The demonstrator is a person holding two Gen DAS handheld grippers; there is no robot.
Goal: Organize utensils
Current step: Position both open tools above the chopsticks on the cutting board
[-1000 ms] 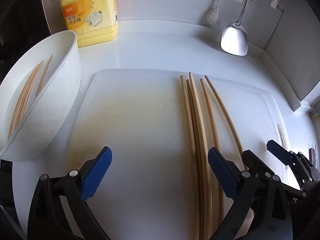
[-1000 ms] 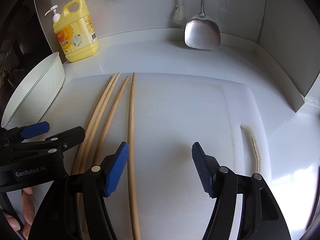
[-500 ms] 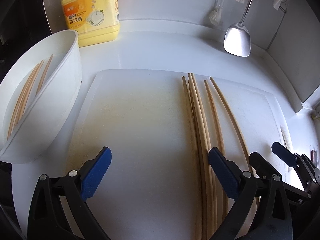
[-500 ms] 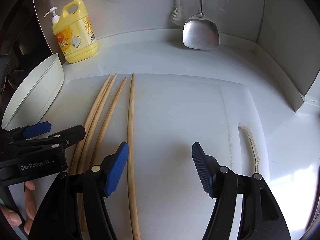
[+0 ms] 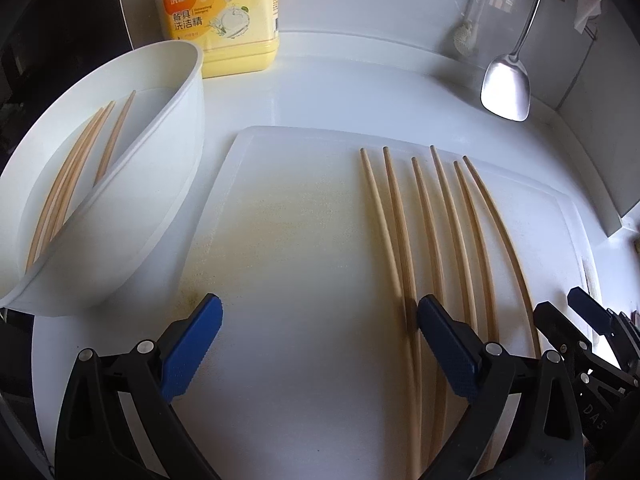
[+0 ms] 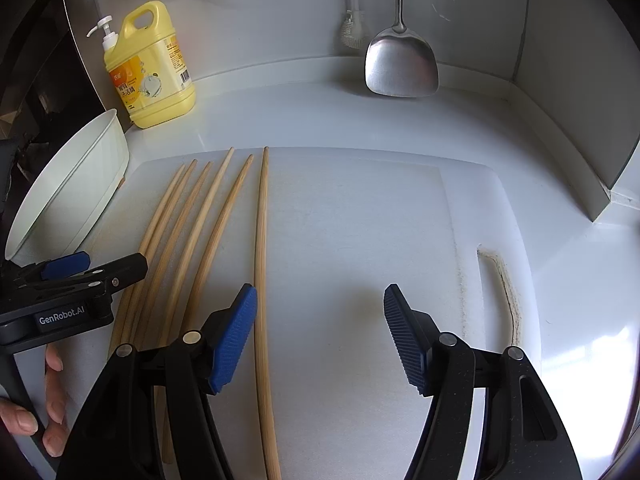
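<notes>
Several wooden chopsticks (image 5: 432,240) lie fanned out lengthwise on the white cutting board (image 5: 300,240). My left gripper (image 5: 320,344) is open low over the board. Its right pad rests over the sticks at the left of the fan, with bare board between the jaws. More chopsticks (image 5: 72,176) lie inside the white bowl (image 5: 120,220) to the left of the board. In the right wrist view my right gripper (image 6: 320,336) is open over the board (image 6: 360,220). The rightmost chopstick (image 6: 262,260) runs just inside its left pad. The left gripper (image 6: 108,264) shows at the left of that view.
A yellow dish soap bottle (image 5: 220,16) stands behind the bowl. A steel spatula (image 6: 400,60) and a brush (image 6: 352,36) hang on the back wall. A grey side wall (image 6: 580,100) closes the right. A hand (image 6: 52,400) holds the left gripper's handle.
The chopsticks, bunched together a second ago, now lie spread apart in a fan. My left gripper has shifted a little to the left. The right gripper has kept still.
</notes>
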